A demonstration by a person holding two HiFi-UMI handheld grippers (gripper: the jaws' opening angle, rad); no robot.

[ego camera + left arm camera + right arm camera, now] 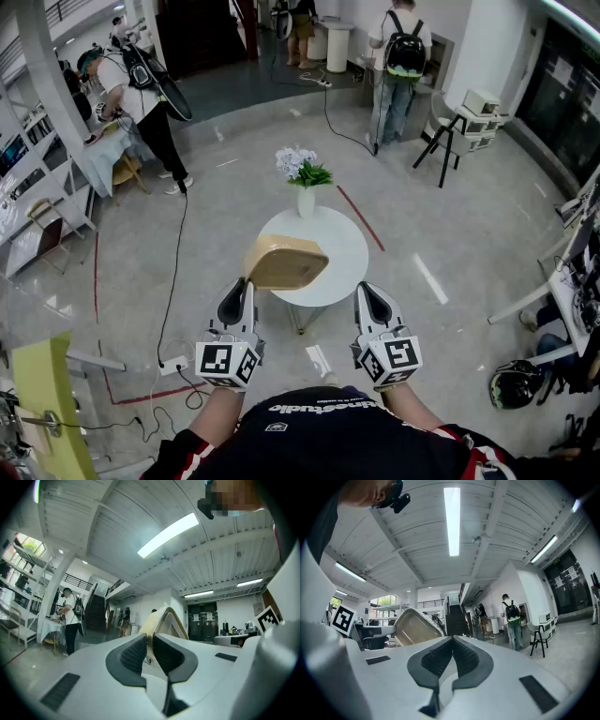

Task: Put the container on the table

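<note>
— Where is the container (286,262)?
— It is held tilted over the near-left edge of the round table (349,251), hiding part of that edge. The left gripper (242,298) is clamped on its rim.
— And the right gripper (373,300)?
— It is just short of the table, its pads pressed together on nothing.
— Is the whole container visible?
— No. In both gripper views its lower part is hidden behind the gripper bodies. A flower vase (306,201) stands on the table's far side.

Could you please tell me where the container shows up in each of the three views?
Head view: container at centre, held in the left gripper, in front of the round table.
Left gripper view: edge-on between the jaws, at centre.
Right gripper view: left of centre, open side showing.
Shared landmark: the dark staircase.
</note>
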